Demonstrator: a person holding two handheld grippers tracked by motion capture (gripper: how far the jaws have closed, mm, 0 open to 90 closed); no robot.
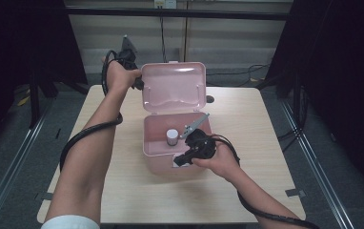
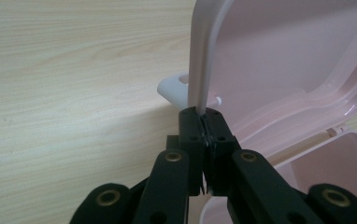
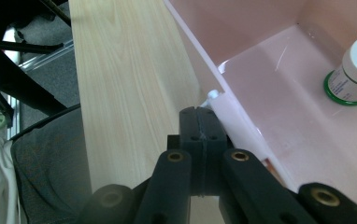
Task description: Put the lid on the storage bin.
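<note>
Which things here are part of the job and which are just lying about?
In the job:
pink box
pink lid, pinched by the left tongs
right tongs, shut at the box's front wall
small white-capped jar inside

Lying about:
cables on the floor

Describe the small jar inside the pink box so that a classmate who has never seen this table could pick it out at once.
Start at the light wooden table and find the pink plastic box at its middle, lid raised. On the box's floor stands the small jar, upright. Its white cap, printed label and green band at the base set it apart from the plain pink walls around it.
</note>
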